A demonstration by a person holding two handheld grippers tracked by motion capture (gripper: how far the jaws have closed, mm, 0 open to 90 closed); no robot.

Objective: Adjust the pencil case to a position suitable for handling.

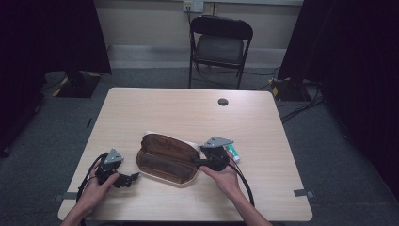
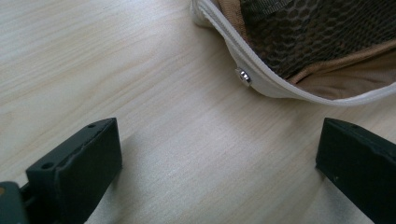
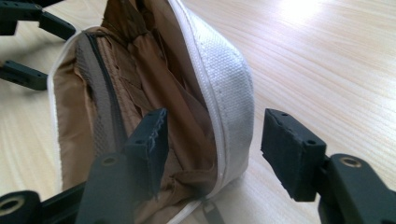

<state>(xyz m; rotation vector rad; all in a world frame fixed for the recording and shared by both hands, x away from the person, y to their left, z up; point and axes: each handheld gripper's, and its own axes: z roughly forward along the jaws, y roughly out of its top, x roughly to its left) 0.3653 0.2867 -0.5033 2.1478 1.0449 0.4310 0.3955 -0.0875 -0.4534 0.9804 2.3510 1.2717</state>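
Dark curtains and a black folding chair [image 1: 220, 44] stand beyond a pale wooden counter [image 1: 179, 110]. An open pouch [image 1: 167, 158], white outside with brown lining, lies near the counter's near edge. Left gripper [image 1: 126, 179] rests just left of it, jaws spread and empty. Right gripper [image 1: 201, 161] has its jaws spread astride the pouch's right-end wall, not pinching. A small teal tube [image 1: 232, 152] lies right of it.

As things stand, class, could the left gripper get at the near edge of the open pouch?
Probably yes. The left gripper sits open on bare table just beside the pouch, with nothing between its jaws and the white zipped edge.
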